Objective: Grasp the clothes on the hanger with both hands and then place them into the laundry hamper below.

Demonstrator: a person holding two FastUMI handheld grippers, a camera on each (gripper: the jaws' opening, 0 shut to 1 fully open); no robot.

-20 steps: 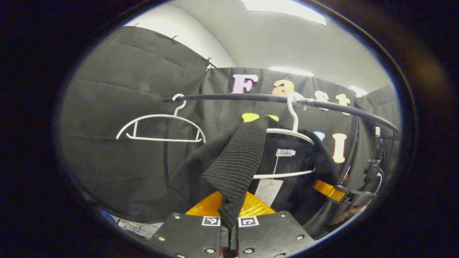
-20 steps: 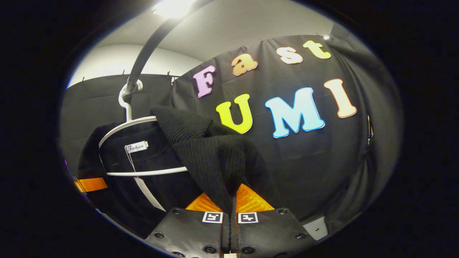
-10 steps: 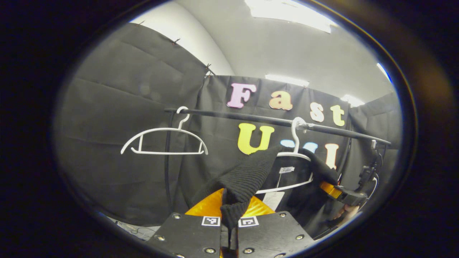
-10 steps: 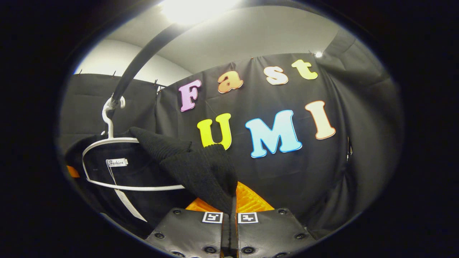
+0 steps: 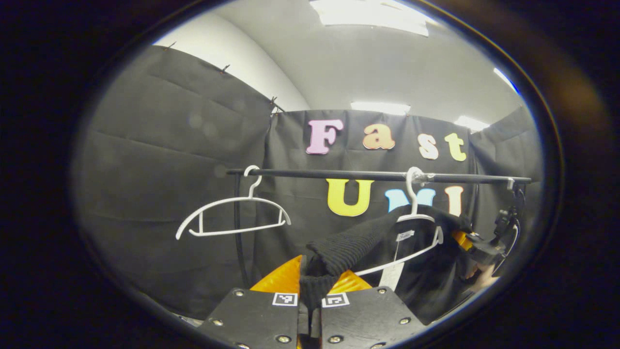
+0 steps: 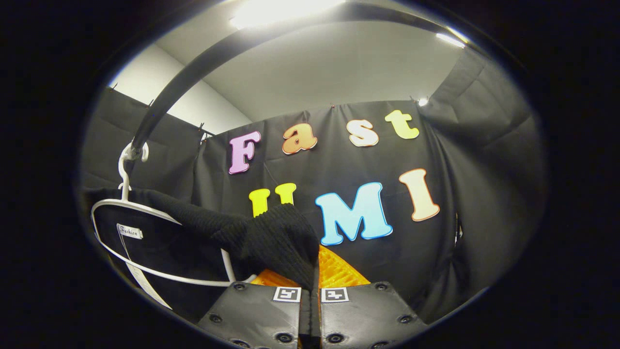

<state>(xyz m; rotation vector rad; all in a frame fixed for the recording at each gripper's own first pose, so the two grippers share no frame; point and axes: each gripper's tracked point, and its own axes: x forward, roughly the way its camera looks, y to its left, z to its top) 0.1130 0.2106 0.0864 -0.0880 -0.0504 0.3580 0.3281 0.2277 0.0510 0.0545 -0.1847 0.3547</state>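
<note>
In the left gripper view, the left tongs (image 5: 310, 298) clamp a ribbed fold of the black sweater (image 5: 339, 249), which hangs on a white hanger (image 5: 416, 228) from the rail (image 5: 339, 173).

In the right gripper view, the right tongs (image 6: 310, 291) pinch the sweater's other shoulder.

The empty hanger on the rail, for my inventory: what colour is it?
White. The empty hanger shows best in the left gripper view.
</note>
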